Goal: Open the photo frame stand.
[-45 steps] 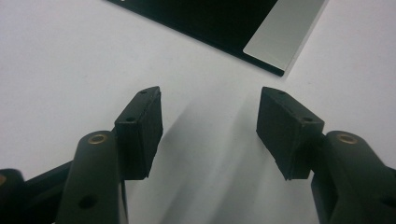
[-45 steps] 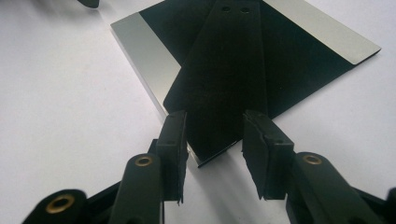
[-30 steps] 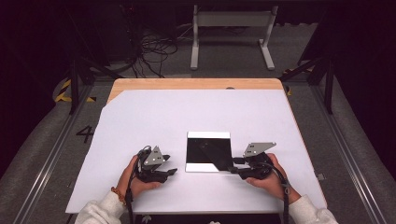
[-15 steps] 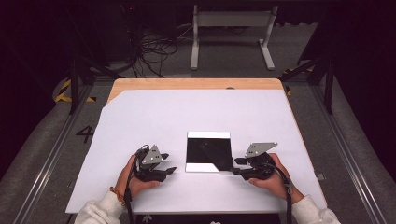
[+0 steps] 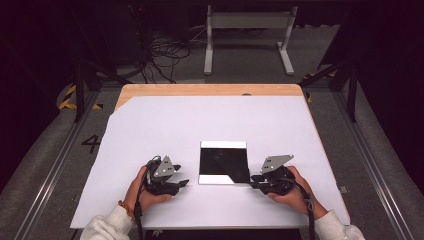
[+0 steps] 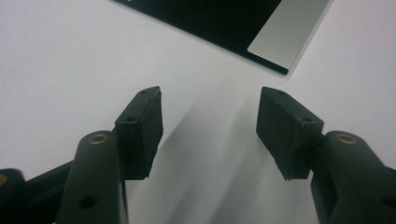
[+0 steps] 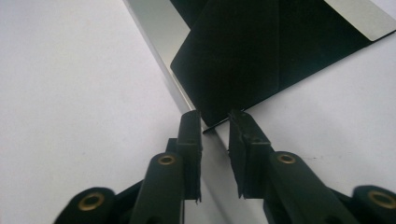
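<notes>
A black square sheet [image 5: 222, 160] with silvery-white strips along its far and near edges lies flat on the white table cover [image 5: 200, 120]. My right gripper [image 5: 253, 181] rests at the sheet's near right corner. In the right gripper view its jaws [image 7: 215, 126] have just been closing and stand narrow, with the tip of a black flap [image 7: 252, 51] between them; a slit of light still shows beside it. My left gripper [image 5: 184, 184] lies on the cover left of the sheet. Its jaws [image 6: 210, 121] are wide apart with nothing between them, and the sheet's corner [image 6: 219, 18] lies ahead.
A strip of the wooden tabletop [image 5: 210, 90] shows along the far edge of the cover. Behind the table a grey metal stand [image 5: 247, 30] and a tangle of cables [image 5: 160, 55] are on the floor. Rails run along both sides.
Both hands have kept their places. The right gripper's jaws look closer together at the sheet's corner than before.
</notes>
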{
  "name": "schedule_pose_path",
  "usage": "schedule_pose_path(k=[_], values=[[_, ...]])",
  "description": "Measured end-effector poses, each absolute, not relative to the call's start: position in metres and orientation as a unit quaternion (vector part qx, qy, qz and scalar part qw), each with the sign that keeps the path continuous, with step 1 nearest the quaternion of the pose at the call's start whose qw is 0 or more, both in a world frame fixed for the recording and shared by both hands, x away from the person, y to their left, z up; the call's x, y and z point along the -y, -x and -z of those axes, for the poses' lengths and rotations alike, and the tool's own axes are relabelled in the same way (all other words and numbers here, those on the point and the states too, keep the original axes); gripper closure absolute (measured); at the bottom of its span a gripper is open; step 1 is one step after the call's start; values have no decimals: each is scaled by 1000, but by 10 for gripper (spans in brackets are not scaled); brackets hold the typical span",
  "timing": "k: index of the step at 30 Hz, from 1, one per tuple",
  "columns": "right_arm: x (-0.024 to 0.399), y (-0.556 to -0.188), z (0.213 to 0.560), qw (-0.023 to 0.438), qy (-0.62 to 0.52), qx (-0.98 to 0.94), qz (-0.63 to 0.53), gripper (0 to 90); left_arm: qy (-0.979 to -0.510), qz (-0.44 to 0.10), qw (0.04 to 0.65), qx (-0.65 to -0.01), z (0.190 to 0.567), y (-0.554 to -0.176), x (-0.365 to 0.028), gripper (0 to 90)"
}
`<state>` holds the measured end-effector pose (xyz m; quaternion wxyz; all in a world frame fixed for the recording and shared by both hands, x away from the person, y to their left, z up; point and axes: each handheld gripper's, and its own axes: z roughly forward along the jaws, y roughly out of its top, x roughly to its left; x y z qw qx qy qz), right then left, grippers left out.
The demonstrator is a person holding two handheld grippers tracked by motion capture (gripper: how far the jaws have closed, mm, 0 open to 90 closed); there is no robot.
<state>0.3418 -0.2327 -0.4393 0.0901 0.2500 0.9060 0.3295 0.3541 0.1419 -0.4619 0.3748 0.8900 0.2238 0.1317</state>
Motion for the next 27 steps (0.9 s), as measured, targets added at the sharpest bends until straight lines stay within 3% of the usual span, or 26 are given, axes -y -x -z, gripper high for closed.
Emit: schedule_pose_path(k=[6,23,27], values=[[229,-342,441,92,-243,-913,-314,811,-889,-130,376,-226,462,-356,-143,408],[221,-340,438,109,-237,-926,-274,775,-889,-128,377,-225,463,-357,-139,400],[223,-341,433,95,-228,-934,-258,772,-890,-127,375,-226,463,-357,-139,397]])
